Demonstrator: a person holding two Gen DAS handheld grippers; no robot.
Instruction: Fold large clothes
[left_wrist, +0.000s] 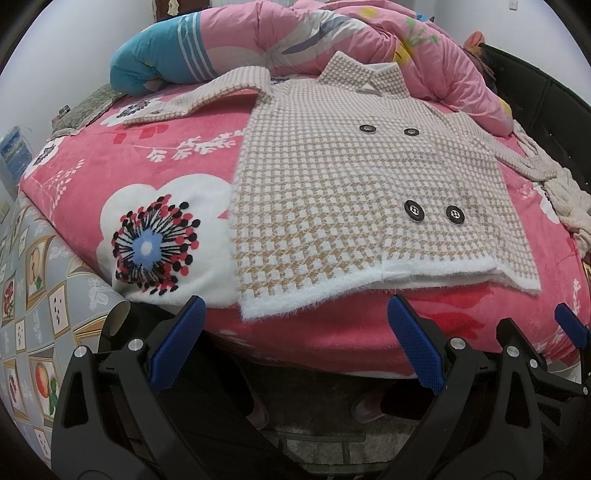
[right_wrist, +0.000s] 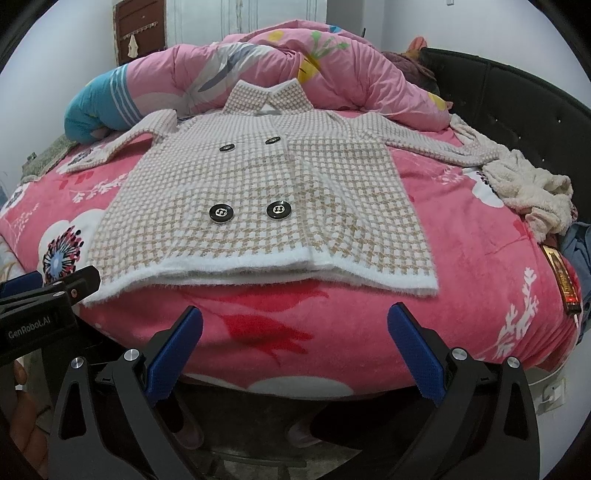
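Bottom of each frame: the left gripper (left_wrist: 295, 325) and right gripper (right_wrist: 295, 328) hover at the bed's near edge, tongs spread wide, holding nothing; mid-frame, the checked coat (right_wrist: 258, 192) lies flat, front up, on the pink blanket (right_wrist: 461, 221), hem nearest, sleeves out to upper left and upper right; beyond, a rolled quilt (right_wrist: 332, 70). Each sleeve is probably best pinched near its cuff and laid across the chest, keeping the body smooth.
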